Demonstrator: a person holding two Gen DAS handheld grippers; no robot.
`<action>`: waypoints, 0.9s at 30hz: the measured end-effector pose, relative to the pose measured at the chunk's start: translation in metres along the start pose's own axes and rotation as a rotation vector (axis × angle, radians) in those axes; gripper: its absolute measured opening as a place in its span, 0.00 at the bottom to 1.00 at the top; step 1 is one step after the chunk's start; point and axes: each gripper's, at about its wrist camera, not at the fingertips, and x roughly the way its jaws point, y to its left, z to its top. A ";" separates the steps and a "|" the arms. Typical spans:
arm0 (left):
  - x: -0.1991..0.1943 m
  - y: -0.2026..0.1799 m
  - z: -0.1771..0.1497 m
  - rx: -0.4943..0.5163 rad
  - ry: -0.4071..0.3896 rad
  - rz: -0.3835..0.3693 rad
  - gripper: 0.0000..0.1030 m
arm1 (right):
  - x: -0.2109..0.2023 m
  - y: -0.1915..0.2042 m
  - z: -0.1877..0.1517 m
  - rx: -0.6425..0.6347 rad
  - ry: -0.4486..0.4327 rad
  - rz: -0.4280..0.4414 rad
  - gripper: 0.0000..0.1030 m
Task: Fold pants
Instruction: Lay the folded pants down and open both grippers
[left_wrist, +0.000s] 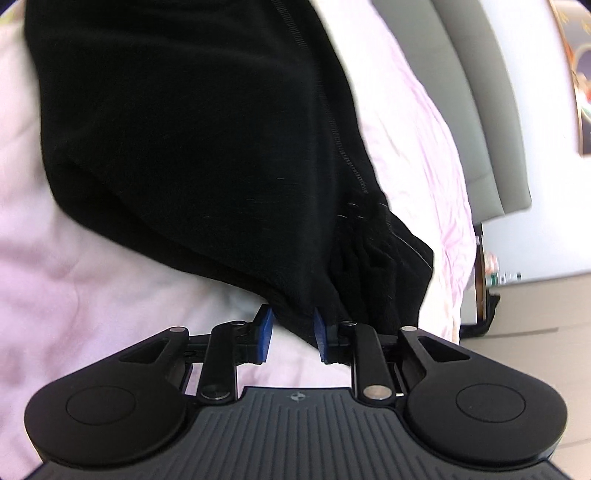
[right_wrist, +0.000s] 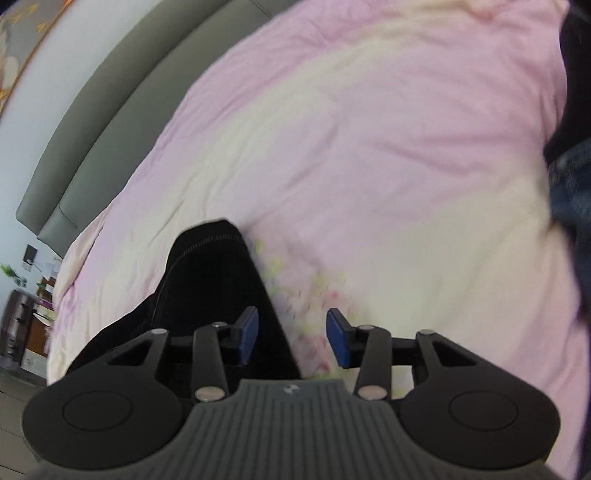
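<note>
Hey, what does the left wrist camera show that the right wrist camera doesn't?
Only the left wrist view: the broad bulk of the black pants with a long stitched seam, and the bunched end hanging at the left gripper, cloth between its jaws.

Only the right wrist view: a blue denim garment at the right edge, and the right gripper, jaws apart over the bedding with black cloth by one pad.

Both: the pink bedding, the grey headboard and black fabric.

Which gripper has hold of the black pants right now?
The left gripper: the black pants bunch up between its jaws. The right gripper stands open above the pink bedsheet, pinching nothing.
</note>
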 end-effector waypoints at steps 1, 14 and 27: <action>-0.003 -0.006 -0.003 0.025 -0.005 -0.001 0.27 | -0.004 0.005 0.002 -0.057 -0.030 -0.006 0.38; -0.001 -0.082 -0.035 0.469 -0.007 -0.044 0.43 | 0.044 0.066 -0.068 -0.654 0.331 -0.002 0.18; 0.055 -0.141 -0.056 0.862 -0.078 0.024 0.53 | 0.007 0.051 -0.036 -0.509 0.154 0.042 0.22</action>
